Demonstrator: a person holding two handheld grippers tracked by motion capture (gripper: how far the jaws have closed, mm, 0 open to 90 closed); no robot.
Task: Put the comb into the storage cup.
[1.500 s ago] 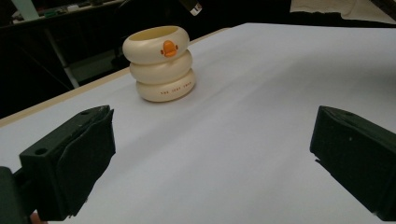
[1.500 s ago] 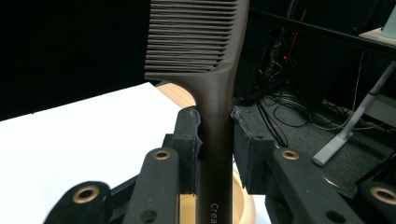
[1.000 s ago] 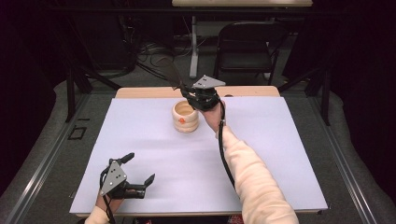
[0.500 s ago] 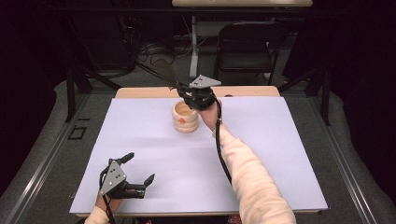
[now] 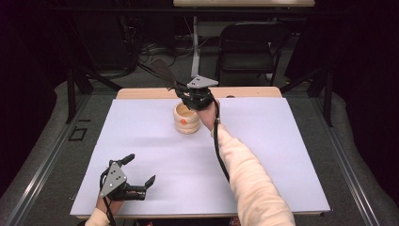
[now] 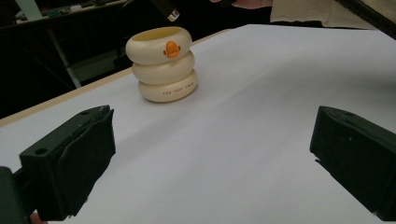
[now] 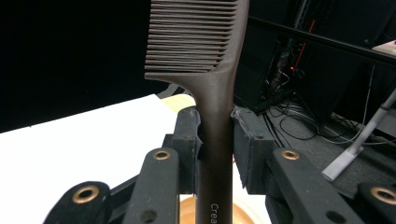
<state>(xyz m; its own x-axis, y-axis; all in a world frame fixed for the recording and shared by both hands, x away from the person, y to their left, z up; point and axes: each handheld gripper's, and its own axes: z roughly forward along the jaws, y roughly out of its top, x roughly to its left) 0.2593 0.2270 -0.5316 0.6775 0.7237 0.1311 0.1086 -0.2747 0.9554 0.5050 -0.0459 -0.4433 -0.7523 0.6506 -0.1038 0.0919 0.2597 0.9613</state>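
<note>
Near the table's front left corner, the left gripper rested low over the white surface with its jaws spread wide and nothing between them. Toward the middle of the far edge stood a cream ringed cup bearing an orange duck mark. Just over its rim, the right gripper was clamped tight on the handle of a dark brown comb, teeth pointing up and away.

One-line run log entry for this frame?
right gripper: shut on comb, above duck cup | left gripper: open, idle near table front edge
</note>
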